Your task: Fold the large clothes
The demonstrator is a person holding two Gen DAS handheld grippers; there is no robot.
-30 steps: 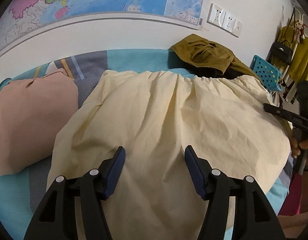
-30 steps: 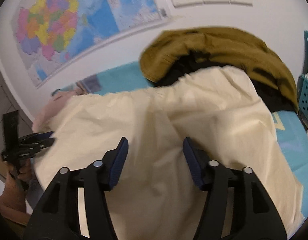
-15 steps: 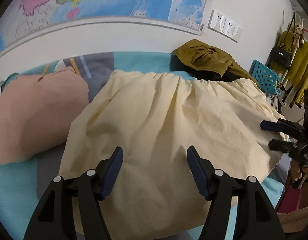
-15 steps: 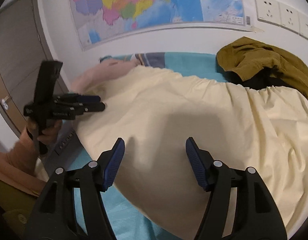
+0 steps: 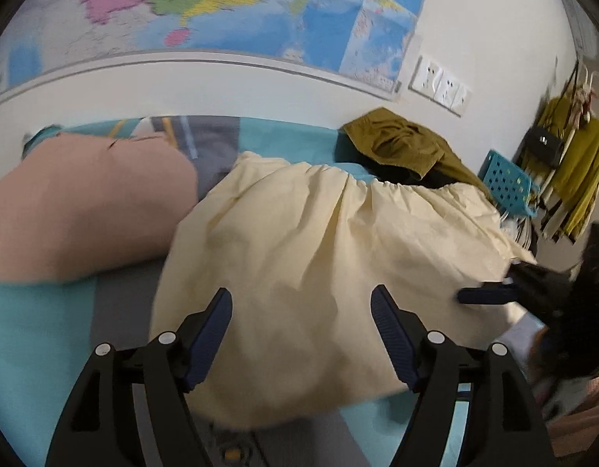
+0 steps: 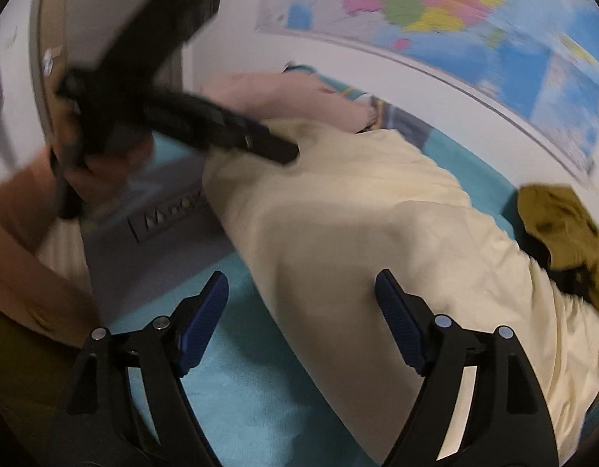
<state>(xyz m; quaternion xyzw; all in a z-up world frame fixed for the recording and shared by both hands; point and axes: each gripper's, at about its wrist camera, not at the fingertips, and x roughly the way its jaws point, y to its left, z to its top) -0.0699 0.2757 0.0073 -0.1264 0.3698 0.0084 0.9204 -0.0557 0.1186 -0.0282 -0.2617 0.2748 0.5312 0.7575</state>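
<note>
The big pale yellow cloth (image 5: 323, 257) lies spread on the bed, over the turquoise bedsheet (image 5: 34, 334), and it fills the middle of my left camera view. Its gathered edge is at 12 o'clock from my left claw (image 5: 301, 330), and its near hem curves just under my fingers. In my right camera the same cloth (image 6: 377, 241) runs from 11 o'clock down to 4 o'clock.

My left claw is spread wide. Its jaws have just been opening, and the blue pads (image 5: 210, 330) hang above the cloth without pressing on it. Nothing is pinched between them.

My right claw (image 6: 301, 319) is also spread wide, and its jaws too have just been opening. Between its fingers I see the edge of the yellow cloth and the bare sheet, but the pads do not hold anything. From the left camera this right claw (image 5: 490, 294) shows at 3 o'clock, beside the cloth's right edge, much blurred.

In the right camera my left claw (image 6: 260, 144) crosses the picture at 10 o'clock, with its tips over the cloth's far corner, and my hand (image 6: 104, 167) behind it is blurred.

Beyond the cloth, an olive-brown garment (image 5: 400, 148) lies crumpled at 1 o'clock, touching the gathered edge. A pink pillow (image 5: 77, 202) is at 10 o'clock, just beside the cloth. A turquoise basket (image 5: 508, 186) stands at 2 o'clock, and a coloured map (image 5: 229, 11) hangs on the wall above the bed.
</note>
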